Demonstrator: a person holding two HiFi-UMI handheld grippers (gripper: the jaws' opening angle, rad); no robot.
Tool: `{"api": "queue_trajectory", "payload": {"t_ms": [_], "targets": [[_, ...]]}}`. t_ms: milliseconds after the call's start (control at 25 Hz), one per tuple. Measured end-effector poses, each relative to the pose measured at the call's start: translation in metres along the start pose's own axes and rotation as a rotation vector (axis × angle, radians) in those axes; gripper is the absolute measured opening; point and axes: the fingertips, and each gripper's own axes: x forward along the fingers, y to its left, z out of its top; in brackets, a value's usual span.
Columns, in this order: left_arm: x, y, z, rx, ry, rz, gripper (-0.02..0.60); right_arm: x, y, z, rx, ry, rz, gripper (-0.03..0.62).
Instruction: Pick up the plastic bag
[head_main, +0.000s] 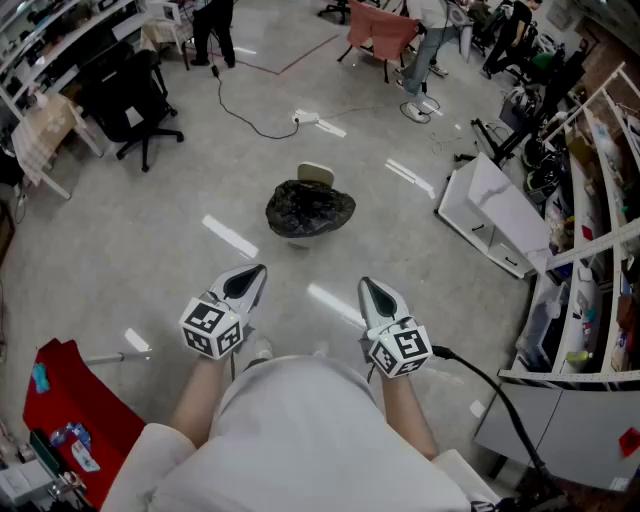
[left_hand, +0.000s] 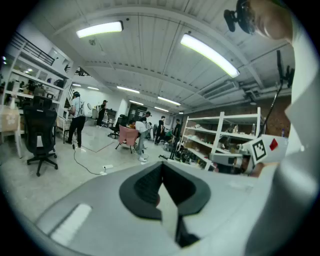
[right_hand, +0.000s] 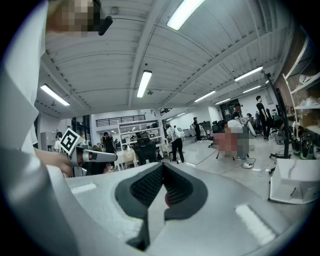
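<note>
Out on the pale grey polished floor (head_main: 150, 230), between a toppled white cabinet (head_main: 495, 215) on the right and a black swivel office chair (head_main: 135, 100) far off on the left, sits the crumpled black plastic bag (head_main: 310, 208). It is alone in the open, with a beige rounded piece (head_main: 316, 173) just behind it. The bag lies well ahead of the person, roughly centred between the two tools. The left gripper (head_main: 256, 272) and the right gripper (head_main: 366, 284) are both held near the body, noses pointing forward, each with its jaws pressed together and nothing between them. The pickup looks barely begun, so the step in hand is the approach. My read is that it goes best by walking in close, lowering one gripper toward the bag's top and spreading its jaws before arrival, not after. Thin film like this probably slips and balloons, so aim at a raised fold or gathered ridge rather than a flat stretch, and pinch deep. The other gripper could steady the far side. Lift straight and slowly. Whether the bag is loose or lining a bin I cannot tell, so expect some resistance.
</note>
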Motion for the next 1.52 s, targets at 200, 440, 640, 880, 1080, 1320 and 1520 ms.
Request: {"api": "queue_trajectory", "payload": {"t_ms": [200, 440, 640, 880, 1080, 1320, 1520], "targets": [[0.000, -0.001, -0.001, -0.006, 0.004, 0.009, 0.005, 0.000, -0.001, 0.002, -0.001, -0.001, 0.010, -0.010], [0.004, -0.008, -0.003, -0.007, 0.006, 0.016, 0.005, -0.002, -0.007, 0.003, -0.001, -0.001, 0.020, -0.010], [0.007, -0.013, -0.009, -0.016, 0.017, 0.035, 0.005, -0.004, -0.013, 0.000, 0.010, 0.002, 0.051, -0.009], [0.016, -0.023, -0.016, -0.024, 0.026, 0.067, 0.005, -0.011, -0.032, -0.002, 0.023, 0.009, 0.076, -0.009], [0.025, -0.033, -0.023, -0.025, 0.032, 0.107, 0.005, -0.020, -0.052, -0.006, -0.024, 0.027, 0.105, -0.009], [0.028, -0.041, -0.034, -0.033, 0.036, 0.162, 0.005, -0.031, -0.071, -0.013, -0.082, 0.047, 0.137, 0.000], [0.035, -0.044, -0.041, -0.049, 0.056, 0.182, 0.005, -0.032, -0.084, -0.019, -0.074, 0.066, 0.145, 0.002]]}}
